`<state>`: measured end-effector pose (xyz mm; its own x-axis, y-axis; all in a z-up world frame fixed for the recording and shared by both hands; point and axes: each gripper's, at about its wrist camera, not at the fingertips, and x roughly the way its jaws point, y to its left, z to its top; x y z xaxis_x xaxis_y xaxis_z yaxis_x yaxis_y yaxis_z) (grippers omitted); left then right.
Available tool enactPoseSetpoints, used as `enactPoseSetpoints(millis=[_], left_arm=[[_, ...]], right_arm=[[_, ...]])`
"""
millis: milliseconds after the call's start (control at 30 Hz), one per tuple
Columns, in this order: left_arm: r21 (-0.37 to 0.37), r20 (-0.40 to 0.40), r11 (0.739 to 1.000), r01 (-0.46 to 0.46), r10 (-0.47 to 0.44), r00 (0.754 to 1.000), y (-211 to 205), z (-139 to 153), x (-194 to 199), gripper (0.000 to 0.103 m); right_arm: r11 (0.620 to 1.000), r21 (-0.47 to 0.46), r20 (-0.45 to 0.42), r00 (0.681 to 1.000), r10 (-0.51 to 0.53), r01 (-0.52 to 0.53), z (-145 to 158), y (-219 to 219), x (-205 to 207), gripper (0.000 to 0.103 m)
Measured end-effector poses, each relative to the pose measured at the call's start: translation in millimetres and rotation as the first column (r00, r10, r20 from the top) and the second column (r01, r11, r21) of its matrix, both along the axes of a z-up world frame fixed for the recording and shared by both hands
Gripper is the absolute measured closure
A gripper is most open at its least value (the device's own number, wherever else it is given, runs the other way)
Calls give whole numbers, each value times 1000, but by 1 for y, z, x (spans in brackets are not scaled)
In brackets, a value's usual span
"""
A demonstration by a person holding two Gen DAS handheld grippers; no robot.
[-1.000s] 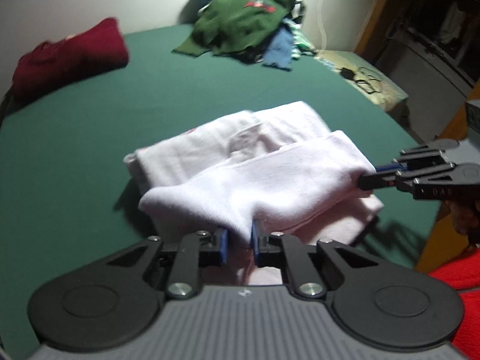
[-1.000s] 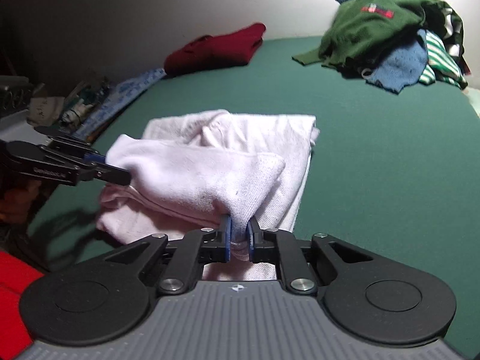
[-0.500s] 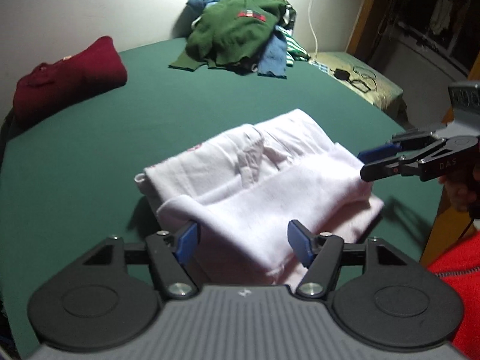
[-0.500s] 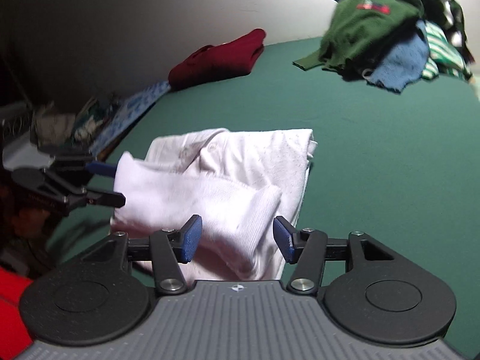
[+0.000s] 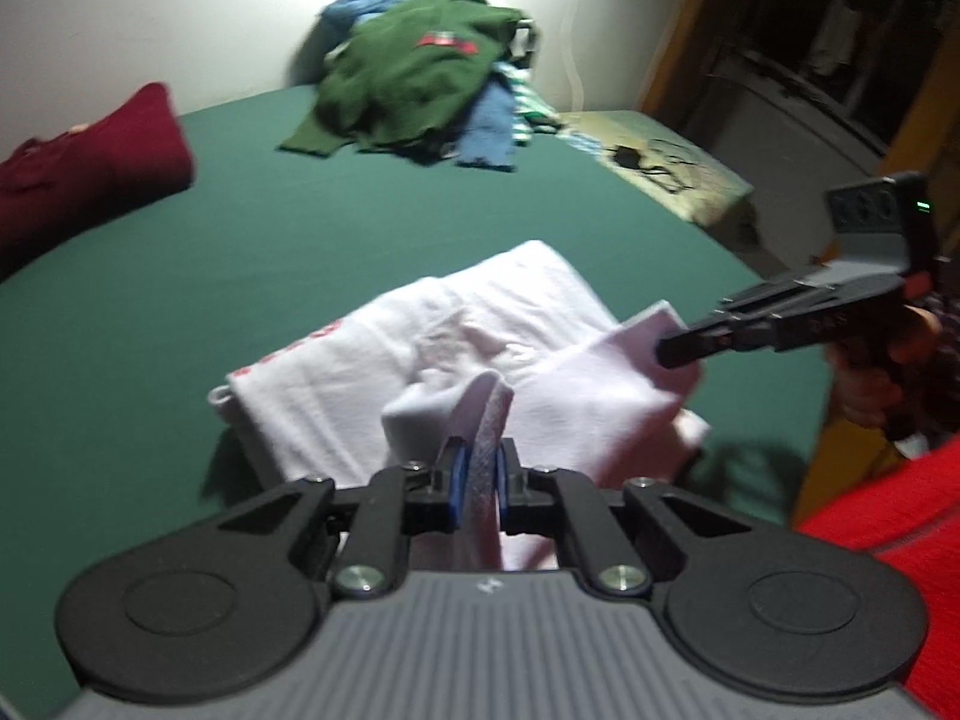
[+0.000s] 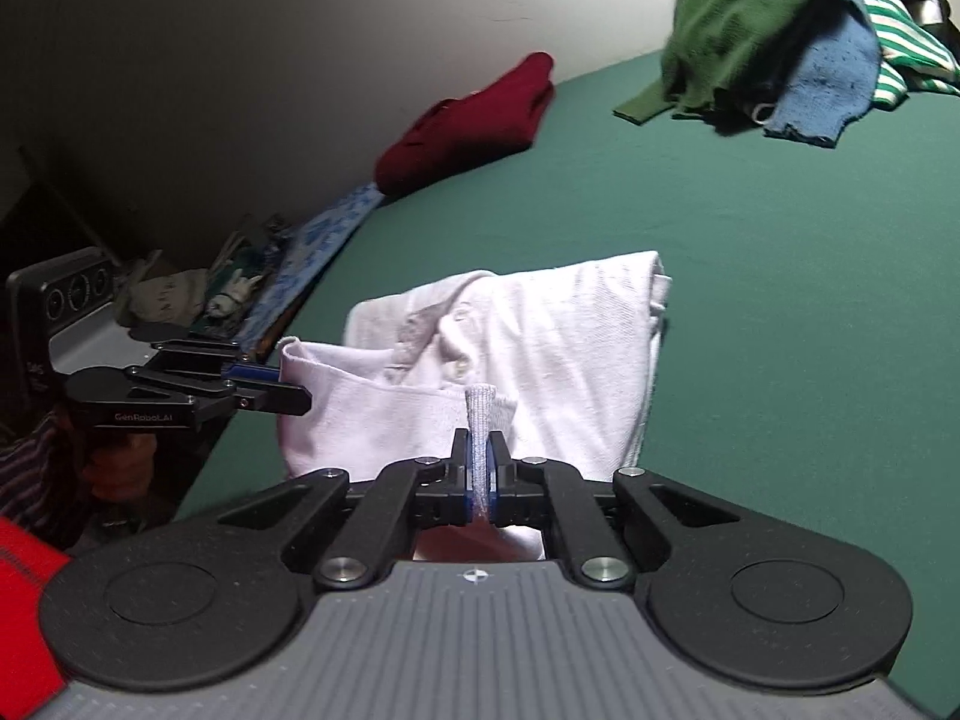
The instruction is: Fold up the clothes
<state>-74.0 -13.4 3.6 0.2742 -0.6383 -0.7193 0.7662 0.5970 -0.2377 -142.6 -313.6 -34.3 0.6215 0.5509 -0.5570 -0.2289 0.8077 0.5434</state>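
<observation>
The white garment [image 5: 480,348], part-folded, lies mid green surface [image 5: 300,240], and you've got both tongs clamped on its near edge: left tongs [image 5: 477,480] at 6 o'clock, right tongs [image 6: 479,477] pinching a ribbed fold. Green/blue clothes pile [image 5: 420,72] at 12 o'clock, folded red garment [image 5: 90,174] at 10 o'clock.

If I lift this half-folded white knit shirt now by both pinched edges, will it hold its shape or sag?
The white knit shirt will probably sag: its cloth already drapes between the left gripper and the right gripper. It looks light. The thin pinched ridges could slip out, so lift slowly.
</observation>
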Motion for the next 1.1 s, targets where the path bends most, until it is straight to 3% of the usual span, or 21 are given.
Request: enactPoseSetpoints(millis=[67,100,133,167,200,267,300,333,400,467,500,533,600,633,700,767,800,833,900,1100], left_arm=[[0,-6,1000,5,-5,1000,0,-6,4,94],[22,-11,1000,-14,14,1000,0,-14,10,85],[52,-27,998,-40,41,999,2,-24,19,81],[80,-43,995,-65,68,997,4,-34,27,83],[96,-62,992,-86,92,994,8,-42,34,85],[85,-79,990,-115,121,989,19,-46,41,74],[86,-69,988,-129,135,988,22,-43,41,68],[86,-51,986,-141,146,988,25,-41,40,55],[68,-39,985,-158,161,986,30,-37,38,47],[60,-49,984,-168,171,984,31,-37,38,53],[57,-59,984,-170,173,983,31,-38,38,60],[52,-70,984,-170,174,982,30,-39,38,68],[13,-90,985,-171,171,981,31,-37,35,70],[-9,-95,985,-173,171,981,32,-35,33,69],[-26,-93,984,-177,174,980,31,-34,30,58],[-12,-81,982,-186,185,979,28,-36,30,57],[-1,-75,981,-191,191,979,26,-38,30,61],[11,-72,982,-191,191,979,23,-40,32,76],[16,-67,986,-167,168,983,18,-38,31,92],[23,-21,996,-83,84,996,15,-25,17,90]], right_arm=[[1000,-13,-4,1000,-26,26,-2,-2,1,98],[999,-26,-10,999,-43,43,-5,-3,2,98],[998,-42,-16,999,-52,52,-7,-1,5,97],[997,-57,-16,998,-54,53,-9,1,7,95],[996,-73,-15,999,-53,51,-10,4,9,90],[995,-95,-9,999,-37,36,-12,9,12,79],[994,-104,-5,999,-41,40,-11,11,12,65],[992,-112,4,999,-51,51,-11,12,12,57],[991,-115,5,998,-65,65,-12,13,13,57],[991,-116,-6,997,-72,70,-13,12,16,65],[990,-121,-6,997,-71,70,-13,12,17,84],[990,-126,3,998,-70,70,-10,12,17,92],[988,-131,21,997,-77,79,-4,12,17,90],[985,-144,39,995,-88,93,1,12,18,83],[973,-196,120,988,-98,120,13,17,19,70],[973,-220,168,985,-33,70,23,28,26,70],[974,-224,181,983,23,18,27,35,32,70],[971,-235,192,978,81,-35,31,43,38,70],[943,-295,201,955,220,-155,34,66,54,70],[763,-495,143,828,543,-415,26,123,98,71]])
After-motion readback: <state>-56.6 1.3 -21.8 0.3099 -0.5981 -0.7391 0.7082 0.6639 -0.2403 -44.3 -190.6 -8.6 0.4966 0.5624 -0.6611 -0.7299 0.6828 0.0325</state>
